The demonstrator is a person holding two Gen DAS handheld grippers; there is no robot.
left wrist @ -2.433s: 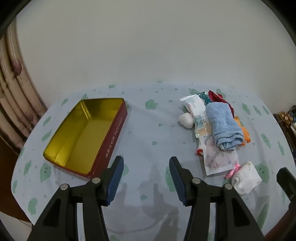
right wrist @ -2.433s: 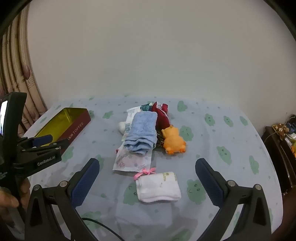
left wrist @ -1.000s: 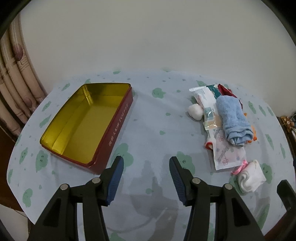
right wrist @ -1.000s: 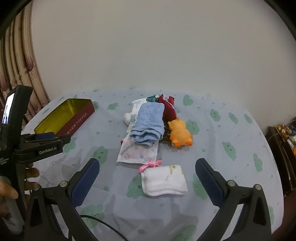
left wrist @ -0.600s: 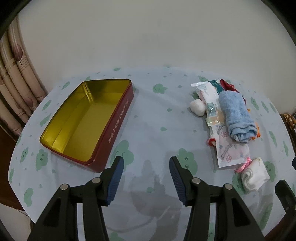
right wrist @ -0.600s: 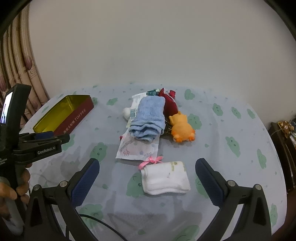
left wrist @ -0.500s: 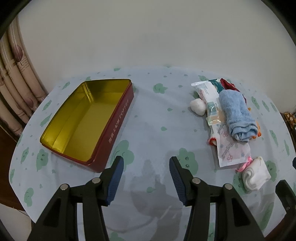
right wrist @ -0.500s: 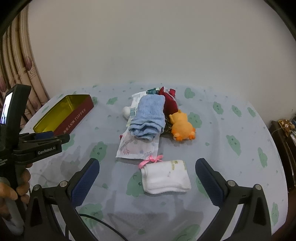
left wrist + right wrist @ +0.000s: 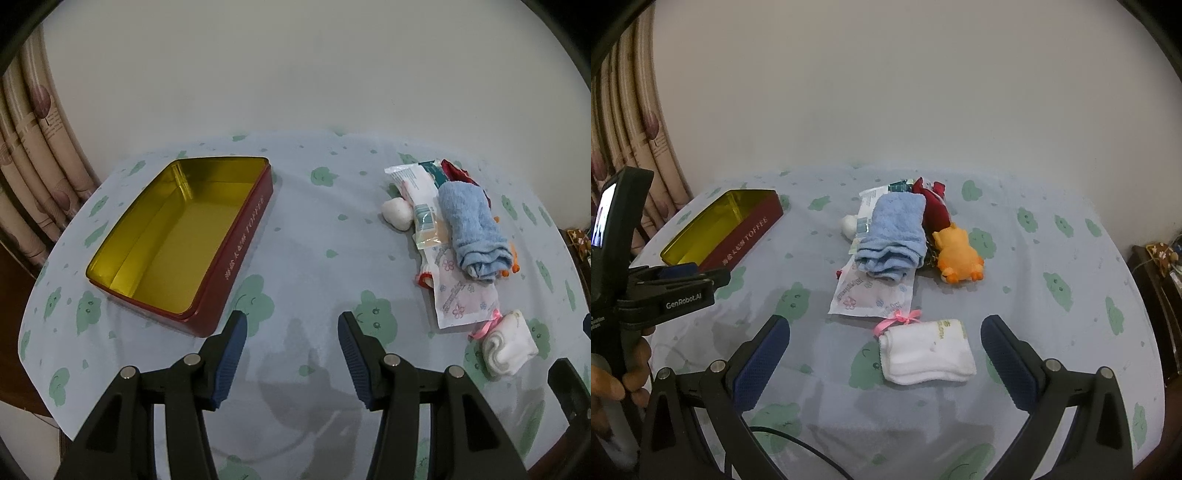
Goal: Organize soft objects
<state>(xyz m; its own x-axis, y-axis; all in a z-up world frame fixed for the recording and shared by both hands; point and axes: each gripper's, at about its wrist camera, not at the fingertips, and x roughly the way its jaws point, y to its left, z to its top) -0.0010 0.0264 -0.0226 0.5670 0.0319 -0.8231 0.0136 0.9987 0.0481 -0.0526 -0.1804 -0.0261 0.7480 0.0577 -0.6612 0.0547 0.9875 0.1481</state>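
A home: patterned curtain (image 9: 33, 177), cloud-print tablecloth (image 9: 314, 221), plain wall (image 9: 295, 66)

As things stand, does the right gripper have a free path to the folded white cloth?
Probably yes: the right gripper is open, the white cloth lies apart from the pile, straight ahead between its fingers, with nothing on top.

White lettering ending in "TOFFEE" runs along the red side wall of the open tin (image 9: 748, 236), at 9 o'clock from the blue towel (image 9: 892, 234); the preceding characters are illegible. "GenRobot.AI" is printed in white on the left gripper (image 9: 683, 301). Print on the flowered packet (image 9: 871, 295) is unreadable.
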